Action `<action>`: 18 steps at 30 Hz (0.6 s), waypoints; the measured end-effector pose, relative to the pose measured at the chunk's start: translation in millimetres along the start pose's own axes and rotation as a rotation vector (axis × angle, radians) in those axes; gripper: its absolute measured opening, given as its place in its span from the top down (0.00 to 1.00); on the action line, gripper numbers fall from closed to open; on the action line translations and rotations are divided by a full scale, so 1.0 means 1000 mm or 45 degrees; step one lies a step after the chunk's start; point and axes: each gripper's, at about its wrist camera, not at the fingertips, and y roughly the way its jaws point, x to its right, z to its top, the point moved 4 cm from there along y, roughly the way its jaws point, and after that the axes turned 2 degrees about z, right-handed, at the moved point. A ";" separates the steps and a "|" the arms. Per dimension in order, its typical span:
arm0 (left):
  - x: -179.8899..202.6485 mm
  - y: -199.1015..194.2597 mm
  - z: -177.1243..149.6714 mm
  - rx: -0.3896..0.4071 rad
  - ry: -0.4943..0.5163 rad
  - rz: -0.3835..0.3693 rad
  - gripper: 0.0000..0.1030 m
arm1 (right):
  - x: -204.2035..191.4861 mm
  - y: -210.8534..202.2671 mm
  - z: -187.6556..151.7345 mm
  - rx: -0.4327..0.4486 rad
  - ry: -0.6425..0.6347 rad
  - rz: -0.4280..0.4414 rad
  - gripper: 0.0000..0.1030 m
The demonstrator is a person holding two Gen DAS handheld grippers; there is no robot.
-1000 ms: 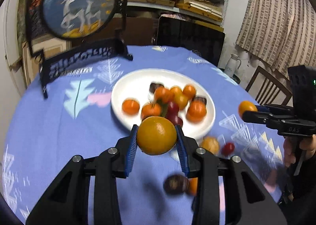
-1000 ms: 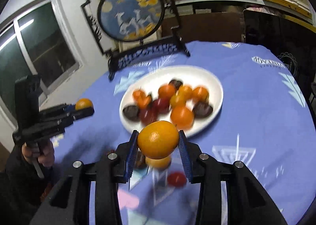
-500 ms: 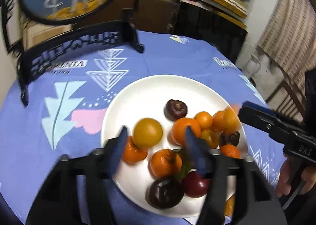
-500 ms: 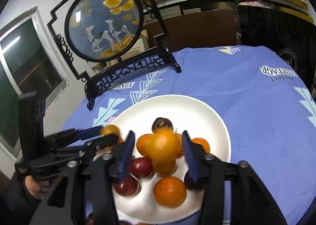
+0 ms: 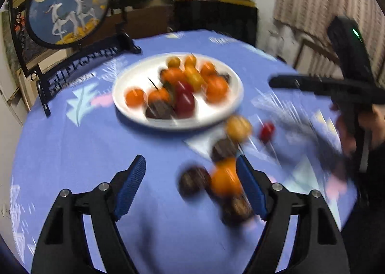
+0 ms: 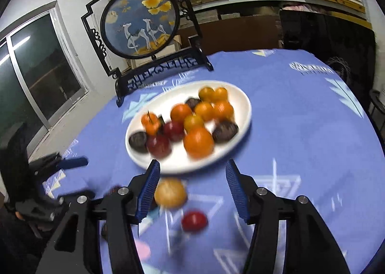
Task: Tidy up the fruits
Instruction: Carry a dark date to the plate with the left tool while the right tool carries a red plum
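Fruit is heaped on the white plate [image 6: 243,115]; more is scattered on the blue tablecloth [image 6: 300,134]. Left gripper [image 5: 191,186] and right gripper [image 6: 192,188] are held wide apart, empty.

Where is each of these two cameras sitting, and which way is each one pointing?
Left wrist view: sits on the left tool, looking forward over the blue patterned tablecloth at the white round plate of fruit; the right tool and hand show.
Right wrist view: sits on the right tool, facing the same plate; the left tool shows.
Shared: plate, loose small red fruit, round deer-picture screen.
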 end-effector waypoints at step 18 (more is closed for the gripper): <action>0.044 -0.016 -0.031 0.033 -0.025 -0.037 0.57 | -0.005 0.011 -0.051 -0.186 -0.079 -0.076 0.44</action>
